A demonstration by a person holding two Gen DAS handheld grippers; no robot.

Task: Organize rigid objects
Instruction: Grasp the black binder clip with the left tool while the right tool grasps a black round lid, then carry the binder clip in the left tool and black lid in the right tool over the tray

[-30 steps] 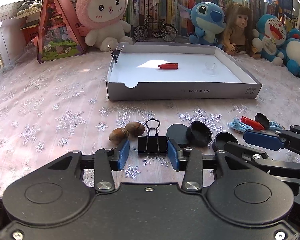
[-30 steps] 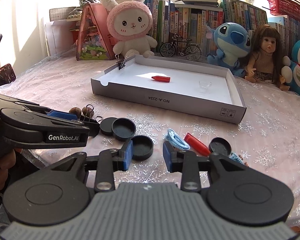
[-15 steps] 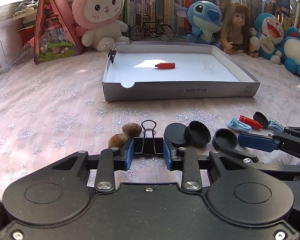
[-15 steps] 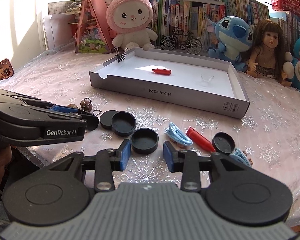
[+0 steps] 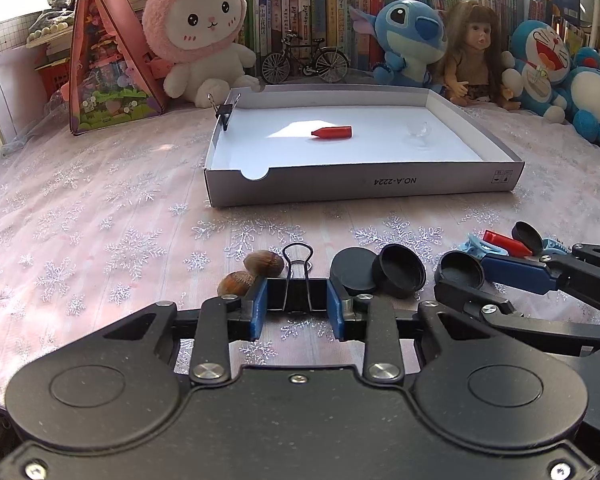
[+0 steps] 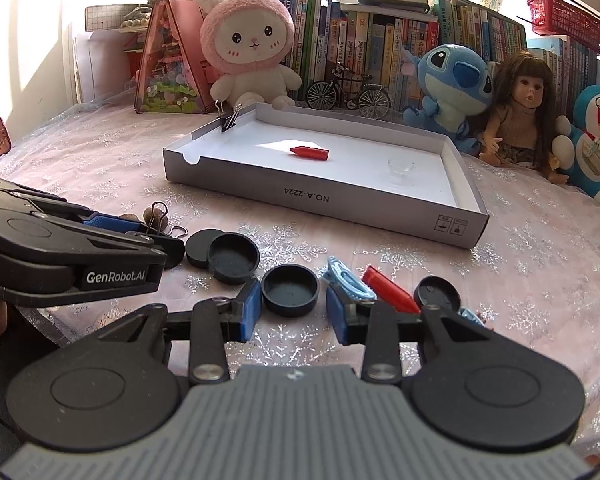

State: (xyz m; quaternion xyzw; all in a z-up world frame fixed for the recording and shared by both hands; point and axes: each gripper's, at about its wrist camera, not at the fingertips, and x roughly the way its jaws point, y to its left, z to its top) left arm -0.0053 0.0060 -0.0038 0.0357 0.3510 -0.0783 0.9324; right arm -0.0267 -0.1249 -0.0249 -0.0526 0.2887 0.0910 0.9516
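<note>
My left gripper (image 5: 296, 306) is shut on a black binder clip (image 5: 297, 280) low on the tablecloth, beside two brown nuts (image 5: 260, 270). My right gripper (image 6: 290, 310) is open, its pads on either side of a black round cap (image 6: 290, 290) without touching it. Two more black caps (image 6: 224, 254) lie to its left. A blue clip (image 6: 348, 280), a red crayon (image 6: 388, 288) and a further cap (image 6: 438, 292) lie to its right. A grey-walled white tray (image 5: 364, 188) holds a red crayon (image 5: 332, 133) and a clear cup (image 5: 419, 133).
Another binder clip (image 5: 224, 110) is clamped on the tray's far left corner. Plush toys, a doll (image 5: 472, 60), a model bicycle (image 5: 304, 62) and a pink toy house (image 5: 108, 76) line the back before a row of books.
My left gripper has closed its pads onto the binder clip. My right gripper has moved forward around the black cap.
</note>
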